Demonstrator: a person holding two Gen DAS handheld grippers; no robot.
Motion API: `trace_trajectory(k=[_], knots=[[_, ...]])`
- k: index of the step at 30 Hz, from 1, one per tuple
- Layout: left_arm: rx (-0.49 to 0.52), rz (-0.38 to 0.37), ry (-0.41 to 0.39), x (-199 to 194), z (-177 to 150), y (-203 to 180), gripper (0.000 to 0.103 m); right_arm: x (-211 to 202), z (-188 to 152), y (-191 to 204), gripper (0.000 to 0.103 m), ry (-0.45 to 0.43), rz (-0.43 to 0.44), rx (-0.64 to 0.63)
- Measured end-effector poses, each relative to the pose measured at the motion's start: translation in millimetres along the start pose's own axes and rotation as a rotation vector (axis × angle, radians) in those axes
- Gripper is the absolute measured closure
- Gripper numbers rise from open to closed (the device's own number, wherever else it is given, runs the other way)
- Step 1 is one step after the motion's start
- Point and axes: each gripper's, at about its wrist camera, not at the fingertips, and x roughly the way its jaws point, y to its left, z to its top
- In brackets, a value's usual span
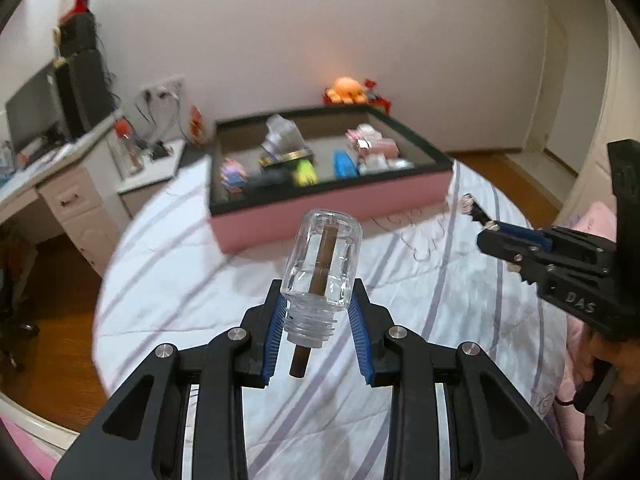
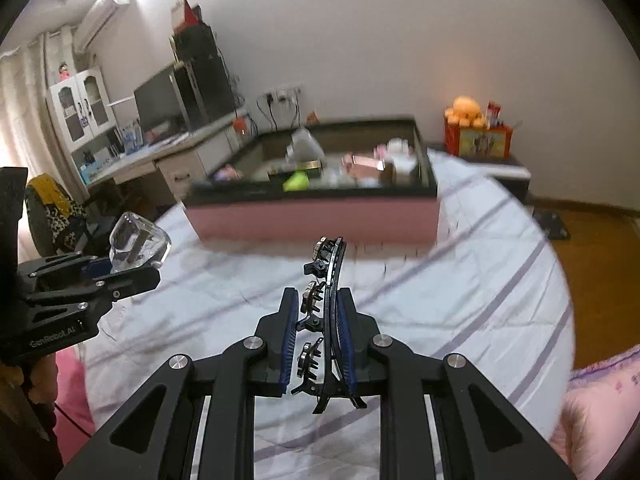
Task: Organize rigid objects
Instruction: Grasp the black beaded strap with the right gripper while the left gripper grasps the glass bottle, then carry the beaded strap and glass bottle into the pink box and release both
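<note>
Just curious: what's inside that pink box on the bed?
The pink box holds blurred clutter: a clear bag, something yellow-green, something blue, pink packets. Its floor beneath is covered.

Tray (image 1: 332,216) on bed (image 1: 200,280), desk (image 1: 60,184) to its left, plush toy (image 1: 346,90) behind.

Both cameras are riding on the handheld grippers, looking forward and down along the fingers over a striped bedsheet (image 1: 168,280). Each is sitting close behind its own fingers. The 2 views are sharing the pink box (image 1: 332,216) (image 2: 312,218), the sheet, and each other's gripper at the frame edge.
</note>
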Motion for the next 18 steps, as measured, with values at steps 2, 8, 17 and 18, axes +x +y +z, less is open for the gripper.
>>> trace_trajectory(k=[2,8,17,18], knots=[[-0.014,0.015,-0.037,-13.3,4.0,3.7,0.072,-17.5,8.0,9.8,0.083,-0.055,-0.005,-0.015],[-0.012,0.061,-0.185,-60.4,19.6,5.2,0.072,-74.1,32.0,42.6,0.083,-0.265,-0.019,-0.102],[0.019,0.061,-0.322,-93.1,45.2,2.9,0.072,-93.2,57.4,74.5,0.083,-0.344,-0.048,-0.191],[0.021,0.063,-0.322,-91.5,47.3,3.5,0.072,-93.1,59.4,75.4,0.083,-0.346,-0.049,-0.194]])
